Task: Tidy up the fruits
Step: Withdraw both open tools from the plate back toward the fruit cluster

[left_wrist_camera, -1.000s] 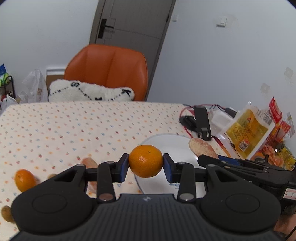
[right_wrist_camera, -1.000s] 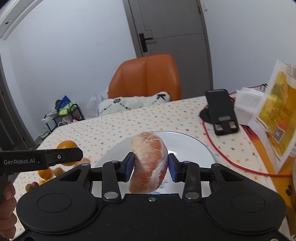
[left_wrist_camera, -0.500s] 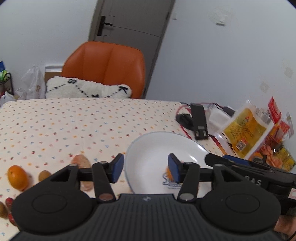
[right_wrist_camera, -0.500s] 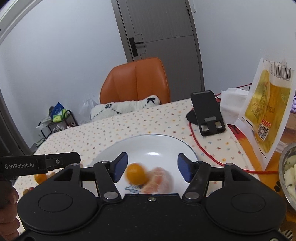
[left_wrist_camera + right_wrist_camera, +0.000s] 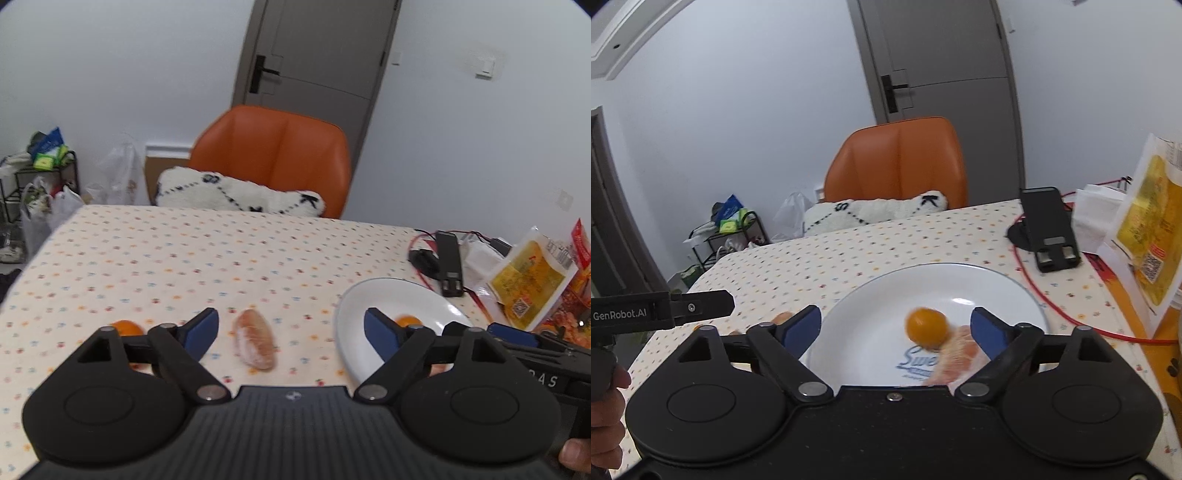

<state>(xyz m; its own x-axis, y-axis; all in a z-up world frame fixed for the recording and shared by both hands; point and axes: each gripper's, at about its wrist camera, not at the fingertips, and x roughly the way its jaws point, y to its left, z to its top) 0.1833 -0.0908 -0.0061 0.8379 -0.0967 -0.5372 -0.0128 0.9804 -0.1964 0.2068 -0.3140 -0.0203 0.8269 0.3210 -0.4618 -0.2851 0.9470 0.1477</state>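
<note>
Progress: orange (image 5: 927, 326) and pink peeled segment (image 5: 955, 356) on plate (image 5: 871, 295) | left: segment (image 5: 255, 343), small orange (image 5: 125, 327) on table (image 5: 184, 258) | both grippers' jaws wide open, empty.

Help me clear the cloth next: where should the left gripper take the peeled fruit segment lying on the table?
Grip the segment across its narrow middle, coming from above. It lies flat and long, pointing away, so the open left gripper already spans its short width.

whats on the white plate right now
On the white plate lie a small orange and a peeled pink fruit segment touching it. The right gripper hides the plate's near edge.
</note>
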